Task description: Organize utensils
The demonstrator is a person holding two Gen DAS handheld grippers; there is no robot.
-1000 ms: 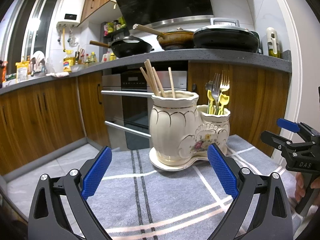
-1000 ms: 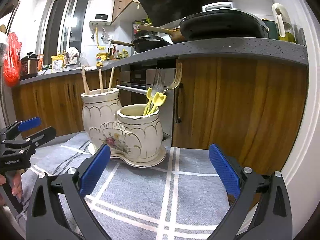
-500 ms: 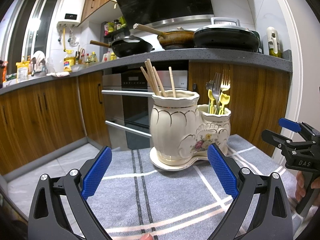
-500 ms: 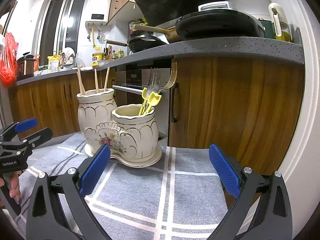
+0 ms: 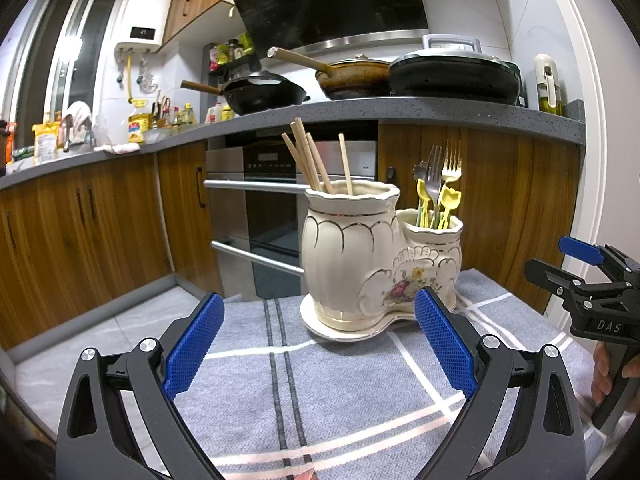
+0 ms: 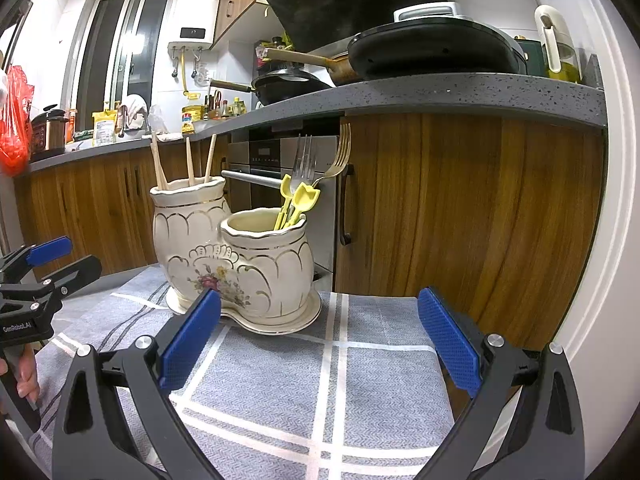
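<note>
Cream floral holder (image 5: pixel 380 256), grey plaid cloth (image 5: pixel 340 392), yellow spoons (image 6: pixel 300 200)

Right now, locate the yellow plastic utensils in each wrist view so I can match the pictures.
Left wrist view: yellow plastic utensils right of centre, standing in the shorter cream ceramic pot, which sits right of the taller one.
Right wrist view: yellow plastic utensils near centre, in the shorter pot, here in front.
Shared landmark: wooden chopsticks in the taller pot.
</note>
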